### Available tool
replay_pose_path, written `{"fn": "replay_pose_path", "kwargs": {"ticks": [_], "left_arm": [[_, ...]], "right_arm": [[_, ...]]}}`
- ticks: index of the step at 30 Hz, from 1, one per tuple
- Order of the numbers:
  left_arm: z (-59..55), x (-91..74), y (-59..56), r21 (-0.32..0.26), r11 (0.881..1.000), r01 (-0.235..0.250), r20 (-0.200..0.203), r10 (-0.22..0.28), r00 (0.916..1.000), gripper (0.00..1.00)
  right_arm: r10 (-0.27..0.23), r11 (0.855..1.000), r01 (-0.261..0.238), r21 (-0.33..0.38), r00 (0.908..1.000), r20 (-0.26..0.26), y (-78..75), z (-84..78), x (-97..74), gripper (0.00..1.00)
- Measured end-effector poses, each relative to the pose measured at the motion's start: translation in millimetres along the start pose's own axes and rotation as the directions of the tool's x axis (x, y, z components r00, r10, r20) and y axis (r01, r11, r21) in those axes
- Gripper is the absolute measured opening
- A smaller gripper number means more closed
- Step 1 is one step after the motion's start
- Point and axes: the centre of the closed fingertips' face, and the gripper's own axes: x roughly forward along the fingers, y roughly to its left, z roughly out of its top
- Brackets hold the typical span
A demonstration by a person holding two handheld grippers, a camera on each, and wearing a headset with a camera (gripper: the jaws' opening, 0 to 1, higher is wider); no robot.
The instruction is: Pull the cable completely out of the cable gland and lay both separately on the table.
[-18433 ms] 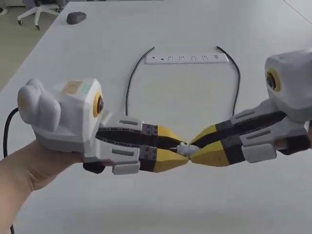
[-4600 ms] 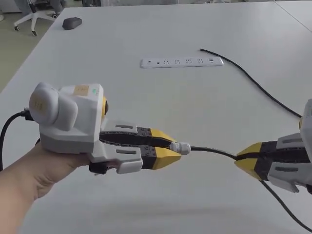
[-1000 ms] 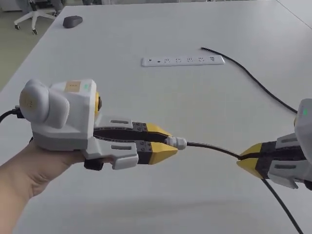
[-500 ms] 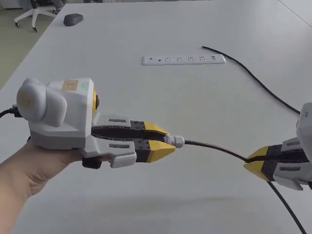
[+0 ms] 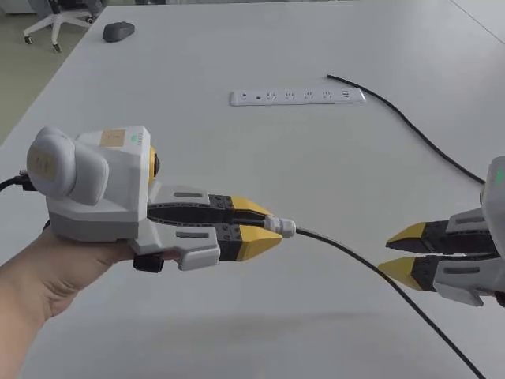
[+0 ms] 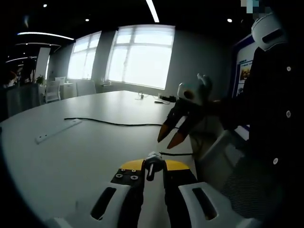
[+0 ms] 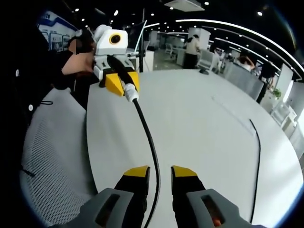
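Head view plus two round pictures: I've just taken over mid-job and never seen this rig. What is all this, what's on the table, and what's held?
No robot here: a person holds a two-fingered gripper in each hand. The head view comes from a headset camera looking down at the table; each round picture comes from a camera riding on one gripper, looking along its fingers. The left gripper is shut on the white cable gland, with the black cable running out of it. The right gripper is open; in its own view the cable passes unclamped between its yellow-tipped fingers. On the table lie a power strip and a mouse.
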Motion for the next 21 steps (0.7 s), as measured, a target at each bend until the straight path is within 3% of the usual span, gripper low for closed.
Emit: {"fn": "replay_pose_path", "kwargs": {"ticks": [1,3,7,8,13,21], "left_arm": [[0.2,0.2,-0.4,0.000,1.000,0.001,0.000,-0.001,1.0000,0.15],[1.0,1.0,-1.9,0.003,1.000,0.004,-0.001,-0.004,1.0000,0.15],[3.4,1.9,-5.4,0.004,1.000,0.014,0.002,-0.014,0.9999,0.15],[3.7,1.9,-5.9,0.008,1.000,0.013,0.002,-0.013,0.9999,0.15],[4.1,-0.4,-7.5,0.011,1.000,0.012,0.001,-0.012,0.9999,0.15],[1.7,-3.7,-7.6,0.008,1.000,0.005,-0.001,-0.005,1.0000,0.15]], "right_arm": [[0.005,1.000,-0.005,0.005,0.9999,0.011,1.4,4.1,0.3,0.15],[0.030,0.999,-0.028,-0.028,0.9961,0.083,9.7,31.4,1.4,0.15],[0.047,0.993,-0.033,-0.116,0.9919,0.118,19.5,59.5,7.6,0.13],[0.074,0.987,-0.054,-0.153,0.9891,0.127,26.5,66.5,11.7,0.12],[0.098,0.964,-0.074,-0.255,0.9918,0.082,41.4,68.5,29.7,0.10],[0.101,0.953,-0.079,-0.292,0.9931,0.060,41.2,68.5,39.7,0.00]]}}
